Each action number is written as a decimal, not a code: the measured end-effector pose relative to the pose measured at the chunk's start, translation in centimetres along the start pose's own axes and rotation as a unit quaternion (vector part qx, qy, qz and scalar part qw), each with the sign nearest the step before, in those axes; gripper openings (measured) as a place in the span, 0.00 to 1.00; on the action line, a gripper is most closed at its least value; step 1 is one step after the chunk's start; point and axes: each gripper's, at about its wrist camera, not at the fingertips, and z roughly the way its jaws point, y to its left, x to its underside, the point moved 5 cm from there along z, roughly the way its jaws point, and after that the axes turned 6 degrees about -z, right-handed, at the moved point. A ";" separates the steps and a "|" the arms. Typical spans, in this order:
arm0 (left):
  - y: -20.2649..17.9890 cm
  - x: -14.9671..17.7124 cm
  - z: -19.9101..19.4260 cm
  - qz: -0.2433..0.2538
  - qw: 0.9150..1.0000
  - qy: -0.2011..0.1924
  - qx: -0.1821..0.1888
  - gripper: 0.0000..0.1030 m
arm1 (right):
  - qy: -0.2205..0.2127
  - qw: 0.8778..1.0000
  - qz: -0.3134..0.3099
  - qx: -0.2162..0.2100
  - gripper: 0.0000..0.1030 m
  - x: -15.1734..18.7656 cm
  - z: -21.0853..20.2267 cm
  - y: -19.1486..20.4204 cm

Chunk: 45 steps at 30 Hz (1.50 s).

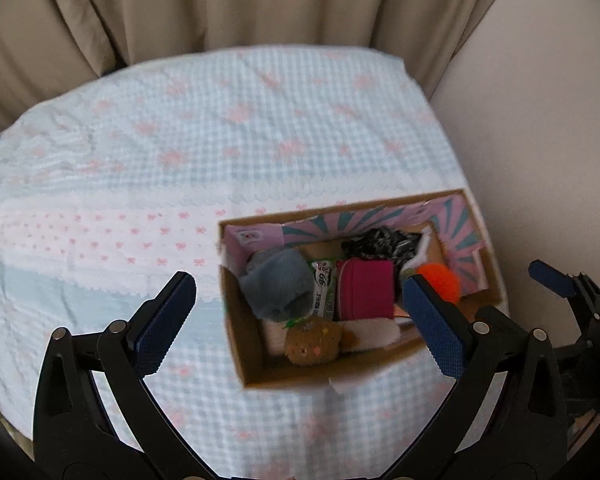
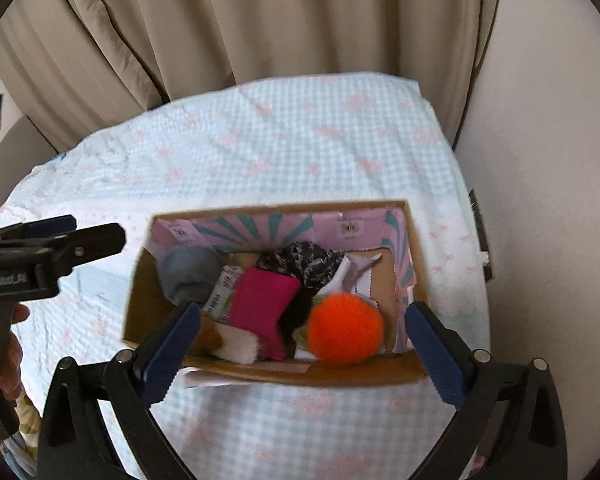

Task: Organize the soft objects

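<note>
- left wrist view: the left claw (image 1: pixel 296 320) hangs wide and empty over the open brown cardboard box (image 1: pixel 240 344); the right claw (image 2: pixel 300 344) likewise.
- soft things sit gathered inside it: fluffy orange pom-pom (image 2: pixel 346 328), magenta fabric pouch (image 2: pixel 264 306), grey plush ball (image 1: pixel 278 286).
- the box rests on a blue gingham bed cover (image 1: pixel 220 128), beige curtains (image 1: pixel 220 0) behind.

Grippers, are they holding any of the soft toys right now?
No. The left gripper and right gripper are both open and empty above the cardboard box; the toys lie inside it.
</note>
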 end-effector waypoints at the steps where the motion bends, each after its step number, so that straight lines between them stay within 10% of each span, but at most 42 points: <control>1: 0.2 0.0 -1.3 -0.001 1.000 -0.008 0.002 1.00 | -0.005 1.000 0.001 0.000 0.99 -0.2 -0.9 0.3; 11: 4.6 0.9 -18.4 -0.013 0.993 -0.113 0.007 1.00 | -0.097 0.995 0.010 0.013 0.99 -3.8 -15.4 7.3; 21: 10.6 4.0 -33.3 -0.010 0.968 -0.249 -0.011 1.00 | -0.198 0.980 -0.007 0.038 0.99 -4.7 -26.7 15.7; 45: 10.5 7.3 -40.0 -0.005 0.945 -0.328 -0.001 1.00 | -0.272 0.959 -0.016 0.079 0.99 -2.4 -33.1 18.9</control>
